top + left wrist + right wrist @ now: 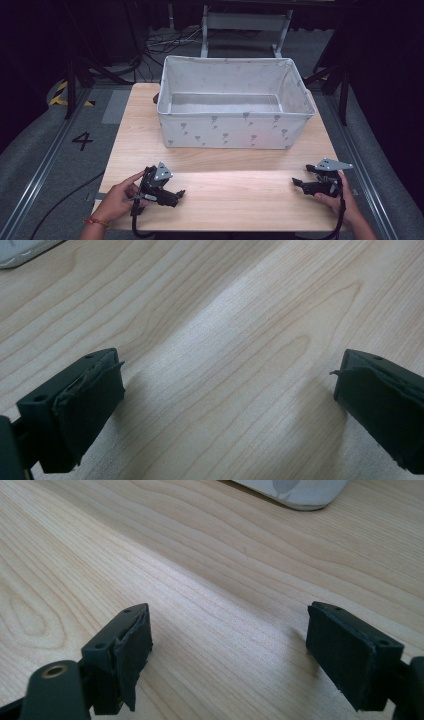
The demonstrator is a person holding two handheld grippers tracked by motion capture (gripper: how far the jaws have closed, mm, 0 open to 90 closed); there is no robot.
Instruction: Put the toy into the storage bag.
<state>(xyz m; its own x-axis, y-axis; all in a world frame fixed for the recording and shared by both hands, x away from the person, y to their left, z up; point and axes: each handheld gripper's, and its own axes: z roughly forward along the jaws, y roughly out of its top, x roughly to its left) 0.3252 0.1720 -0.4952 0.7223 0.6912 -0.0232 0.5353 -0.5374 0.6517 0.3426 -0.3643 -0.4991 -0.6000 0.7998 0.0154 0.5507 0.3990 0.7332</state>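
A white fabric bin with a grey pattern stands at the far half of the wooden table, and its inside looks empty. My left gripper lies low over the table's near left part, held by a hand, its tips turned toward the middle. In the left gripper view its jaws stand wide apart over bare wood, so the left gripper is open. My right gripper rests near the right front edge, tips pointing left. The right gripper is open too, with nothing between its pads.
A corner of the bin shows at the top of the right gripper view. Cables and metal stand legs lie on the grey floor beyond the table. A floor mark "4" sits to the left.
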